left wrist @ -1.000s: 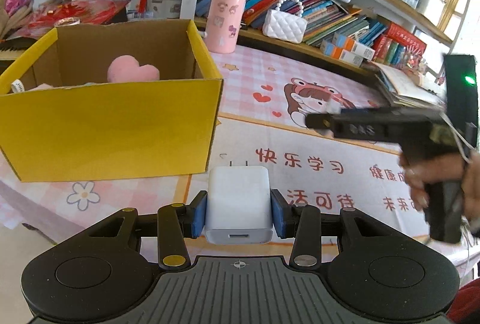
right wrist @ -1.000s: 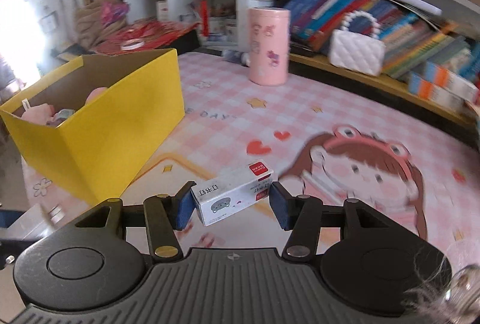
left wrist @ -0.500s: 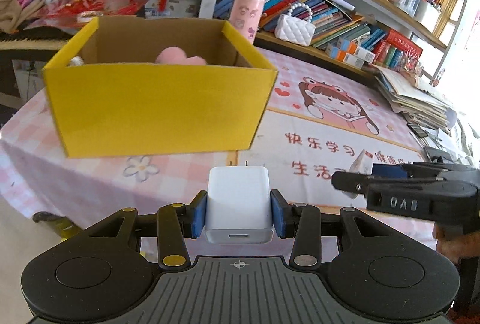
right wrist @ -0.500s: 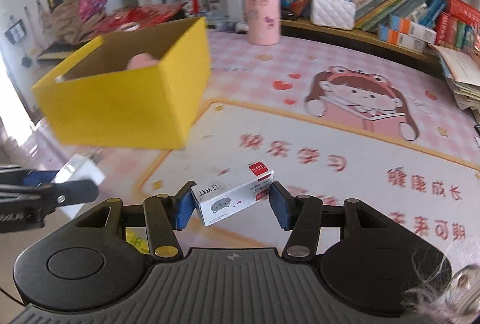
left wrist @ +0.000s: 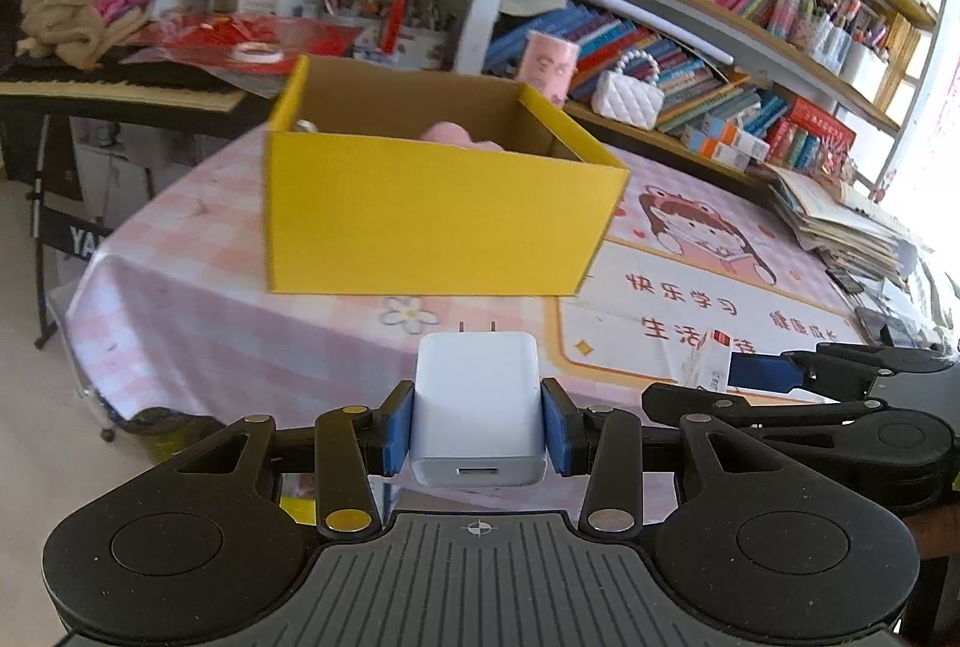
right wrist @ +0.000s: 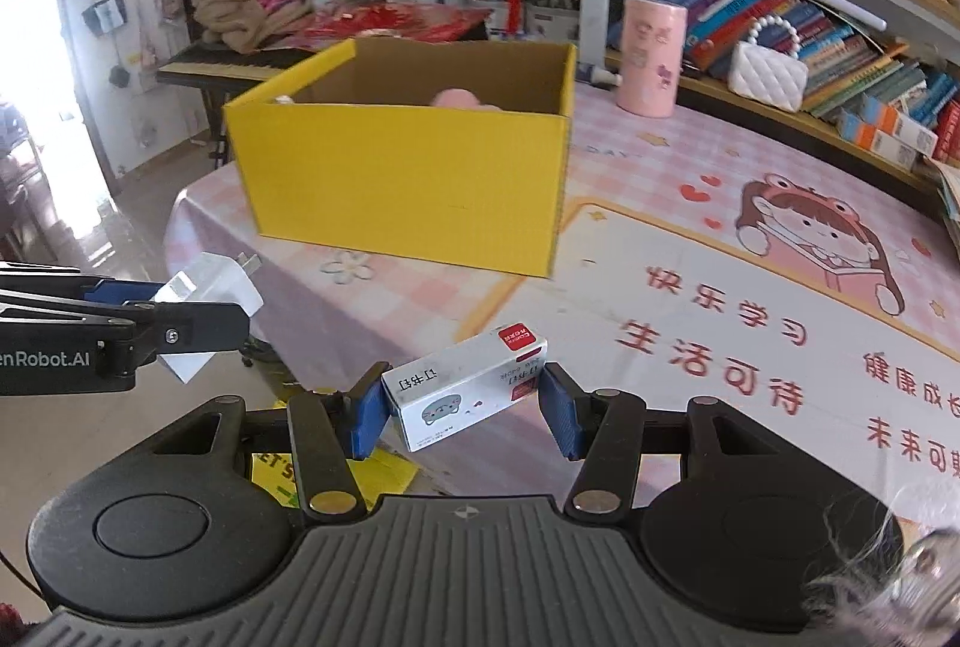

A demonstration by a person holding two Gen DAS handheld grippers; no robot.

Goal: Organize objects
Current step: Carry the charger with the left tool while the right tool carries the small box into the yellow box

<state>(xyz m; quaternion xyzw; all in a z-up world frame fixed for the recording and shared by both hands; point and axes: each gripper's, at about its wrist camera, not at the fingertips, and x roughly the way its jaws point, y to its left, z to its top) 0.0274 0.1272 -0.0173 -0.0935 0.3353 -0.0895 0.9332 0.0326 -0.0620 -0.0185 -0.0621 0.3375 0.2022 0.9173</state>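
Observation:
My left gripper [left wrist: 478,425] is shut on a white USB charger plug [left wrist: 478,407], held in the air off the table's near edge. My right gripper [right wrist: 463,410] is shut on a small white staples box with a red end [right wrist: 467,392], also held above the near edge. A yellow cardboard box [left wrist: 432,221] stands open on the pink tablecloth [left wrist: 198,299] ahead; it also shows in the right wrist view [right wrist: 408,173]. A pink plush [left wrist: 459,134] lies inside it. The right gripper shows at the right of the left view [left wrist: 744,371], and the charger shows at the left of the right view [right wrist: 210,293].
A pink cup [right wrist: 651,56] and a white quilted purse [right wrist: 768,74] stand behind the box by the bookshelves. A stack of papers [left wrist: 840,227] lies at the table's far right. A keyboard piano [left wrist: 114,92] stands to the left, with floor below the table edge.
Both grippers have pulled back from the yellow box towards the table's near edge, each still holding its object. The box now looks smaller and farther away.

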